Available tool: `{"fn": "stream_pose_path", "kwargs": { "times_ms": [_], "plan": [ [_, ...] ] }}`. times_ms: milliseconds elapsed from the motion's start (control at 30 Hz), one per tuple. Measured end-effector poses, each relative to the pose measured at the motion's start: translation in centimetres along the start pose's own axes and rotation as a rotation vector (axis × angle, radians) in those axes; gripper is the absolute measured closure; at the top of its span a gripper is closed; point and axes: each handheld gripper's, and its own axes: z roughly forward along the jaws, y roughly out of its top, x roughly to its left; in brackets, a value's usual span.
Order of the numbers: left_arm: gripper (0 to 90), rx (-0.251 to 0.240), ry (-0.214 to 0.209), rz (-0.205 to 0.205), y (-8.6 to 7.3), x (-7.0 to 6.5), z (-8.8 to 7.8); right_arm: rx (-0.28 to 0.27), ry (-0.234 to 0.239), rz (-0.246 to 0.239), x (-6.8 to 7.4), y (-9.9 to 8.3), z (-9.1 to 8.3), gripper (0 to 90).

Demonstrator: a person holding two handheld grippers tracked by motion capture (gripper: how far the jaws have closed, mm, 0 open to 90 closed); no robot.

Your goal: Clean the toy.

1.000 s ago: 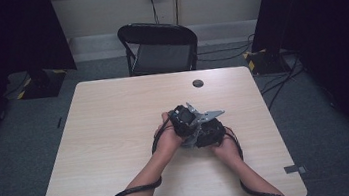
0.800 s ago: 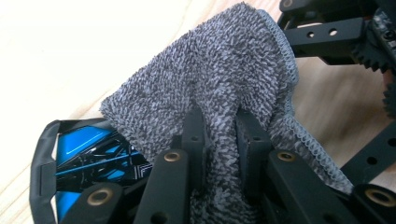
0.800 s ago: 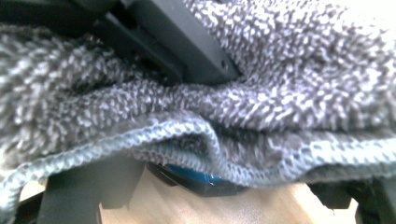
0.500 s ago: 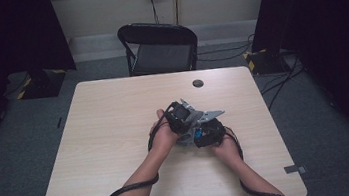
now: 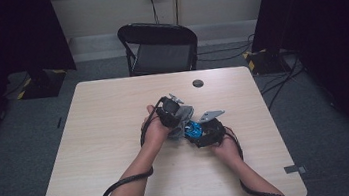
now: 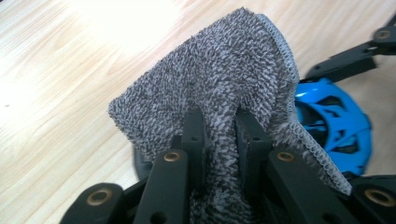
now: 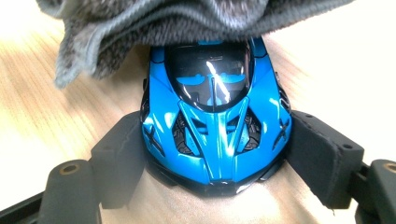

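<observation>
A blue toy car [image 7: 215,112] sits between the pads of my right gripper [image 7: 215,154], which is shut on its sides; the car [image 5: 192,129] rests at the table's middle. My left gripper [image 6: 219,135] is shut on a grey terry cloth [image 6: 219,88], which hangs over the far end of the car [image 6: 336,121]. In the right gripper view the cloth [image 7: 154,23] drapes over the car's far end. From above, the left gripper [image 5: 173,115] stands just left of the right gripper [image 5: 202,132], the cloth [image 5: 181,120] between them.
A small dark round disc [image 5: 198,83] lies near the far edge of the light wooden table [image 5: 106,131]. A black folding chair [image 5: 158,47] stands behind the table. Cables trail from both grippers toward the near edge.
My left gripper has moved with the cloth toward the far left, away from the right gripper. The right gripper and the car have stayed put.
</observation>
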Motion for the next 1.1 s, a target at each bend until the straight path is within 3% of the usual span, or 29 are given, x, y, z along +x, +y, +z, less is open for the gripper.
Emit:
{"fn": "stream_pose_path", "kwargs": {
  "times_ms": [433,800,1100],
  "plan": [
    [76.3,0.017,0.055,-0.013,-0.3,1.7,0.0,0.0,0.0,0.001,0.0,0.0,0.0,23.7],
    [76.1,0.01,0.064,-0.069,-1.0,3.0,-0.2,0.0,0.0,0.001,0.0,0.0,0.0,23.8],
    [76.2,0.014,0.086,-0.071,-1.1,3.5,-0.6,0.0,0.0,0.0,0.0,0.0,0.0,23.8]
  ]
}}
